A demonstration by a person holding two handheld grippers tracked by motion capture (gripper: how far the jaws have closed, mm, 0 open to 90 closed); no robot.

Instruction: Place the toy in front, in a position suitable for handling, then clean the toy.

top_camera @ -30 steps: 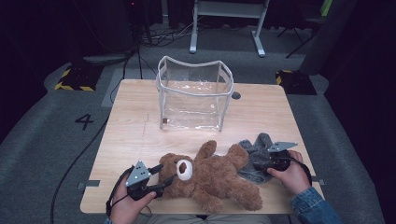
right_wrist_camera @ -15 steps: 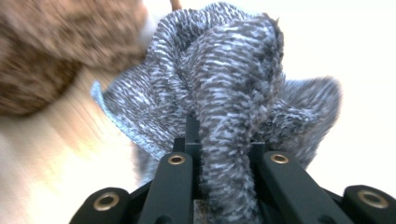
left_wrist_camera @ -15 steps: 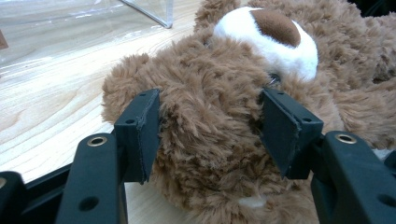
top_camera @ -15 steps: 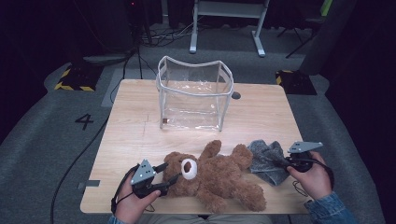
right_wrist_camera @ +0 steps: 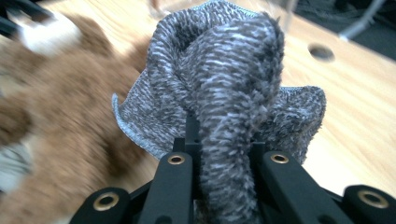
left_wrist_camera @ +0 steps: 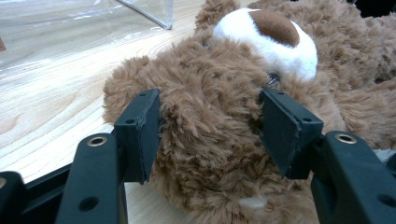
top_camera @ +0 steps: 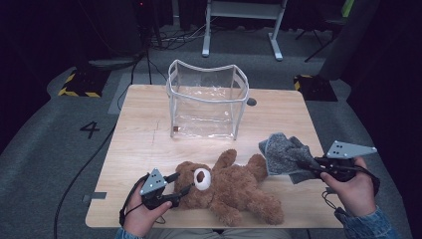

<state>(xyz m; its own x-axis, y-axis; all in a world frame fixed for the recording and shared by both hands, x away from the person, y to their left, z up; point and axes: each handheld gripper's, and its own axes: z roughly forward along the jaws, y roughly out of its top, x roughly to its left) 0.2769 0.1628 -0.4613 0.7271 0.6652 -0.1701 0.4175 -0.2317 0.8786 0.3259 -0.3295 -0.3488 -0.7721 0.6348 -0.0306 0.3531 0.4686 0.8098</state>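
A brown teddy bear lies on its back near the front edge of the wooden table. My left gripper is at the bear's head, and in the left gripper view its pads press into the fur on both sides of the head. My right gripper is raised above the table at the right and has just closed its jaws on a grey fuzzy cloth. The cloth bunches up between the jaws and hangs beside the bear's leg.
A clear plastic bag with a white rim stands open at the middle back of the table. A cable hole sits just right of it. Bare wood lies left of the bear and around the bag. Dark floor surrounds the table.
The right gripper has closed on the grey cloth and lifted it up and to the right, away from the bear. The left gripper and the bear's head have stayed put.
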